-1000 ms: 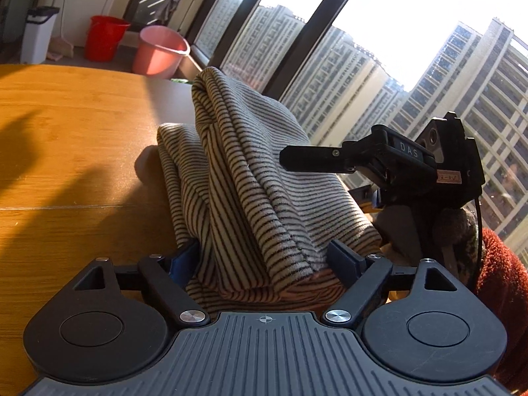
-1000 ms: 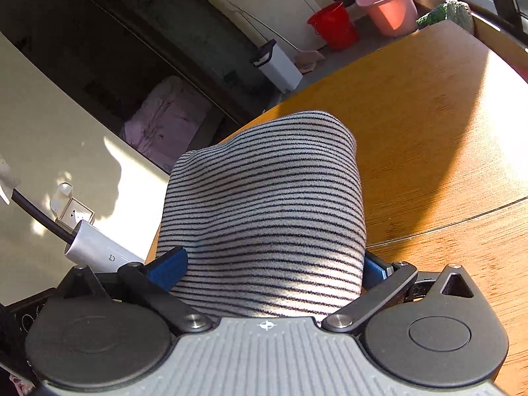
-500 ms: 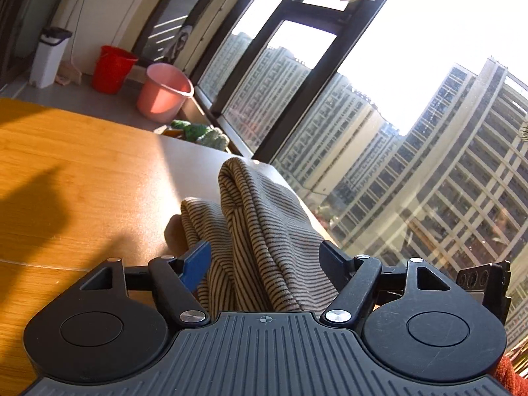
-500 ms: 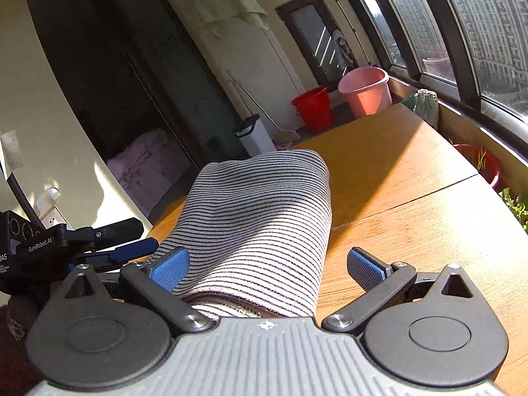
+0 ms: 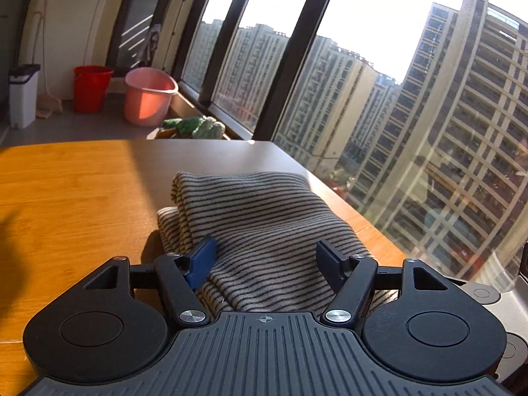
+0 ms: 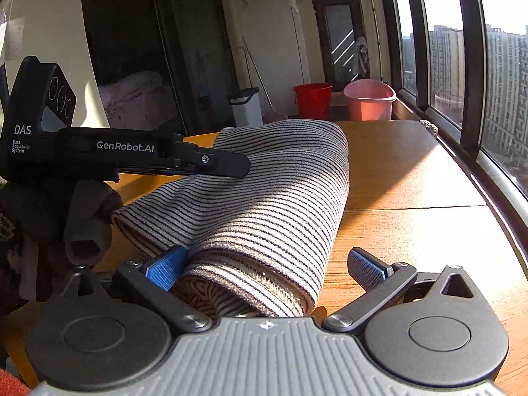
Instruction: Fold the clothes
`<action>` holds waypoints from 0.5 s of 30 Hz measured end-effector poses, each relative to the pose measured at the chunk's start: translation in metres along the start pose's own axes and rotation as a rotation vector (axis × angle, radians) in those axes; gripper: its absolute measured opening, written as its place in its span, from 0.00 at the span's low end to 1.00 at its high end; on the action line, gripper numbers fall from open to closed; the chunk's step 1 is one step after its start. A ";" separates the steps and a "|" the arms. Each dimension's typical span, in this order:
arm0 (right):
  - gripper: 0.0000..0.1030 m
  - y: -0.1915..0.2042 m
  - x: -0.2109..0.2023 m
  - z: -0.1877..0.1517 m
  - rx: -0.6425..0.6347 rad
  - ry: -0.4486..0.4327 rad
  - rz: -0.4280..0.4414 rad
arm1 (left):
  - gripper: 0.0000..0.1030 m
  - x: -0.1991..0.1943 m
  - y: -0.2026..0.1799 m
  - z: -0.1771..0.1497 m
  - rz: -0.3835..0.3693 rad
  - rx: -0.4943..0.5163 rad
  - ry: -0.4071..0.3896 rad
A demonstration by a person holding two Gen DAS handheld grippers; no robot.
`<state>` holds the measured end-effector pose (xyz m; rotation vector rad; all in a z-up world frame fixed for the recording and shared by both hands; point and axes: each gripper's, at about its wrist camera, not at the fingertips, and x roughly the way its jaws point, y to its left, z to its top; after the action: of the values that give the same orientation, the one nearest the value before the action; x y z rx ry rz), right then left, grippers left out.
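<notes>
Resting folded on table point(image 5: 82, 191), striped garment point(image 5: 264, 217) lies between spread fingers of left gripper point(image 5: 264, 257), released; pad may snag top layer on retreat

Right view: right gripper point(image 6: 270, 264) released too, garment's near edge point(image 6: 250, 283) loose, could unroll

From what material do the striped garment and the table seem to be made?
The striped garment looks like a soft knit, perhaps fleece or brushed cotton: its cut edge near the right tool is fuzzy and it folds in thick, rounded rolls. The table looks like wood or wood veneer with a smooth, slightly glossy finish: fine grain lines show and sunlight reflects on it. Which one, I cannot tell.
</notes>
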<state>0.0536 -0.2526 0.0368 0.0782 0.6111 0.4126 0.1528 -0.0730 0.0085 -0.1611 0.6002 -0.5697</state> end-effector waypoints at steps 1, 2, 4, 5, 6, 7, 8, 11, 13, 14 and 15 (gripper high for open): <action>1.00 -0.001 0.002 0.000 0.009 0.010 0.013 | 0.71 0.000 -0.001 -0.001 0.009 0.011 -0.002; 1.00 -0.001 0.004 0.001 0.019 0.021 0.029 | 0.71 -0.001 -0.002 -0.003 0.015 0.023 -0.003; 1.00 -0.006 0.006 0.000 0.075 0.040 0.070 | 0.71 -0.005 0.002 -0.008 0.009 0.014 -0.007; 1.00 -0.009 0.006 -0.001 0.105 0.049 0.091 | 0.71 -0.008 0.006 -0.009 0.001 -0.002 -0.010; 1.00 -0.012 0.007 -0.002 0.136 0.057 0.112 | 0.71 -0.009 0.009 -0.009 -0.009 -0.024 -0.012; 1.00 -0.013 0.005 -0.004 0.160 0.057 0.126 | 0.71 -0.010 0.012 -0.009 -0.019 -0.045 -0.014; 1.00 -0.013 0.004 -0.006 0.174 0.054 0.139 | 0.71 -0.011 0.016 -0.009 -0.028 -0.067 -0.016; 1.00 -0.008 0.005 -0.006 0.132 0.070 0.136 | 0.71 -0.015 0.022 -0.011 -0.047 -0.112 -0.026; 1.00 -0.011 0.005 -0.007 0.133 0.070 0.146 | 0.71 -0.022 0.020 -0.009 -0.025 -0.116 -0.045; 1.00 -0.014 0.003 -0.008 0.148 0.065 0.157 | 0.82 -0.029 0.016 -0.009 0.006 -0.117 -0.059; 1.00 -0.019 0.001 -0.009 0.162 0.057 0.162 | 0.89 -0.038 0.012 -0.009 0.039 -0.115 -0.076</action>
<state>0.0559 -0.2697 0.0256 0.2729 0.6961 0.5230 0.1279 -0.0415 0.0163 -0.2781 0.5609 -0.4894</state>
